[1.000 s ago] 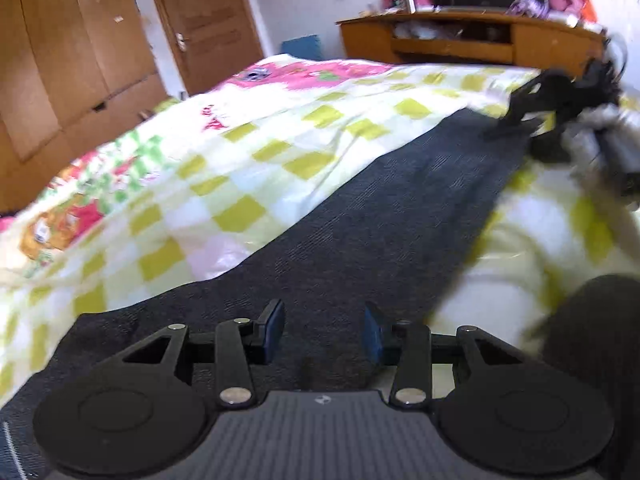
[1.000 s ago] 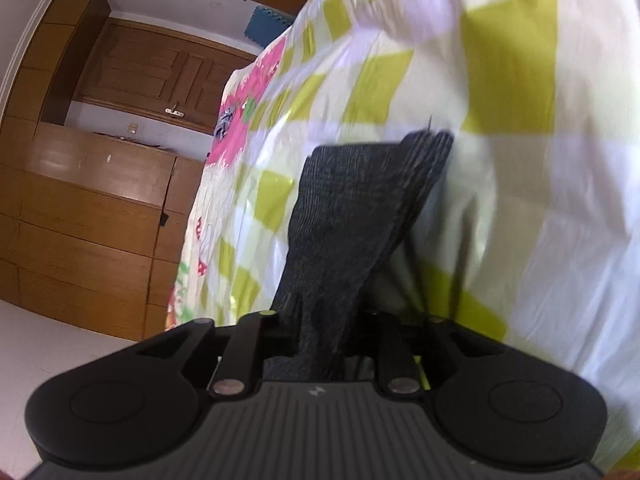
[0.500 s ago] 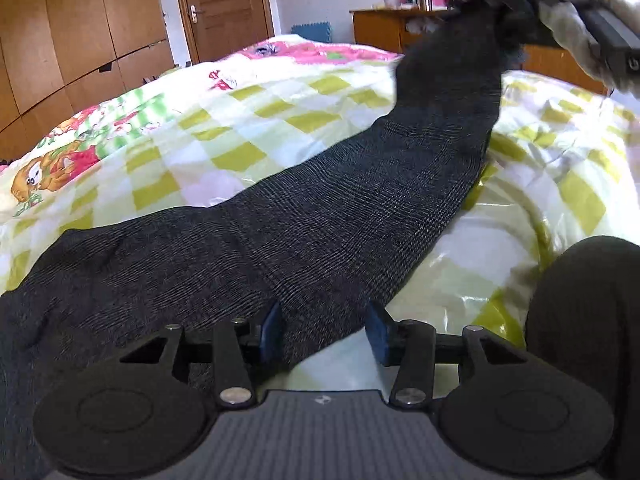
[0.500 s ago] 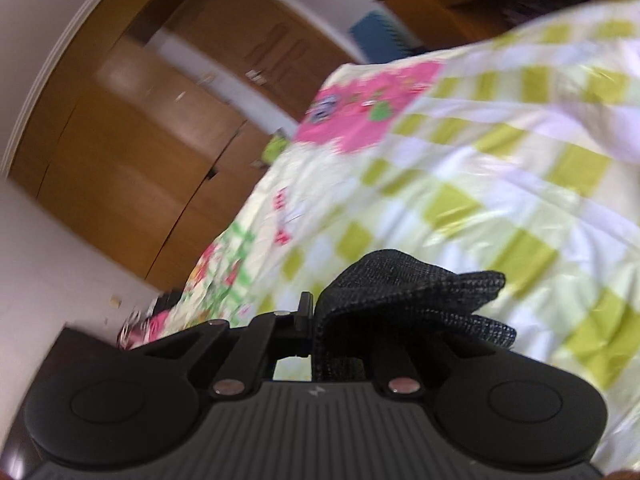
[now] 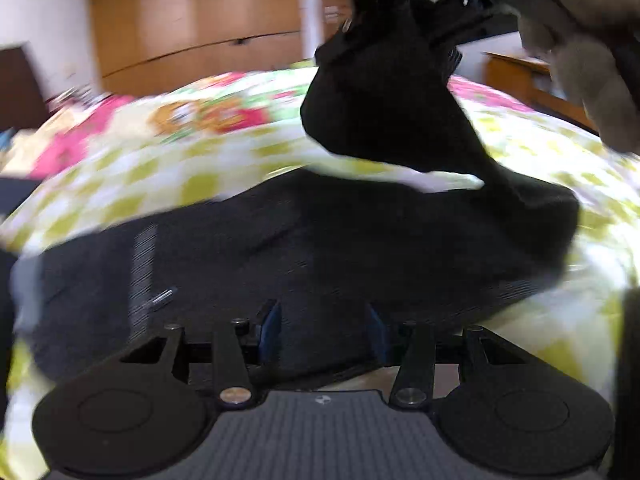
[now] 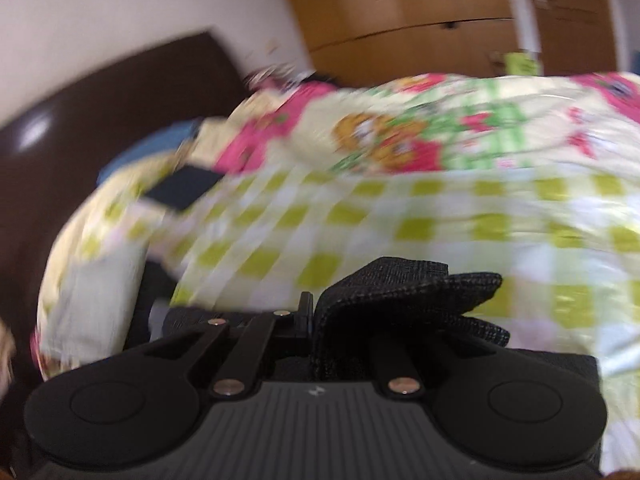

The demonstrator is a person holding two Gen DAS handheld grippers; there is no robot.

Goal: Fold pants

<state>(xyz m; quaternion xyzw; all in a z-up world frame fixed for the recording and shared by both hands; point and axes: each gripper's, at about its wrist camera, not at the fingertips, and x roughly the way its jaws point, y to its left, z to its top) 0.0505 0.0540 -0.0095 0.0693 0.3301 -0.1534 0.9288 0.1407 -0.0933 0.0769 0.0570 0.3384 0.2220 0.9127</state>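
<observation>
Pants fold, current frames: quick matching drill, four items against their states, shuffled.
Items:
1. right gripper
2. left gripper
3. pants
4. bedspread

States:
A. green and white checks, pink cartoon print
B. jaws apart, nothing pinched
C. dark fabric, one end lifted, the rest on the bed
D. clamped on bunched dark cloth

Pairs: 1-D, 2-B, 3-C, 4-A

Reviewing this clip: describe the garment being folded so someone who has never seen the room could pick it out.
On the bed's yellow-checked quilt lie the dark charcoal pants, one end lifted in the right tool. They are the only dark cloth on the bright bedding.
</observation>
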